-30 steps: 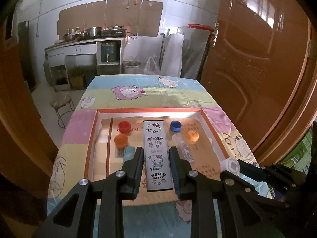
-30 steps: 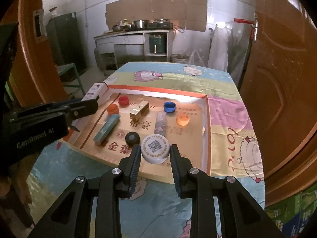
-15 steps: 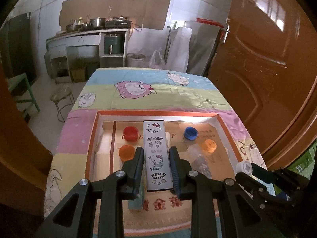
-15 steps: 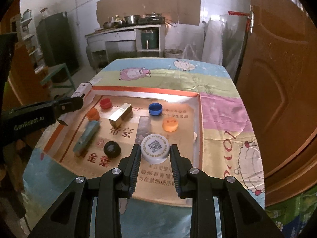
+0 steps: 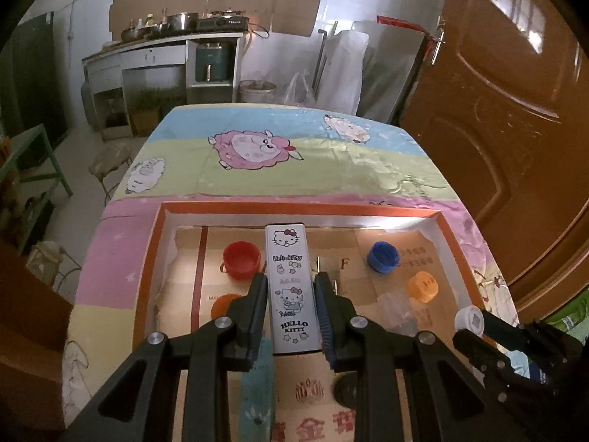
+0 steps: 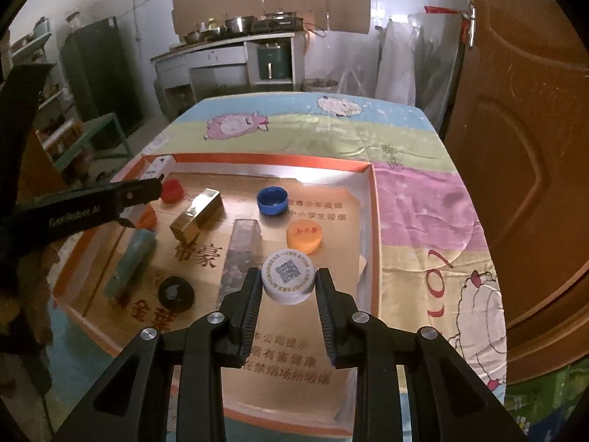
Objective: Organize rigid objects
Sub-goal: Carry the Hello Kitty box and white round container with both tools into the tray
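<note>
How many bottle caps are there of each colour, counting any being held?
Red cap: 1
Blue cap: 1
Orange caps: 2
Black cap: 1
White cap, held in the right gripper: 1
Total: 6

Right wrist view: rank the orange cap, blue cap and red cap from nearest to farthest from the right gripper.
1. Orange cap: just beyond the right gripper, slightly to its right.
2. Blue cap: farther back, mid-tray.
3. Red cap: far-left corner, by the left gripper's tip.
</note>
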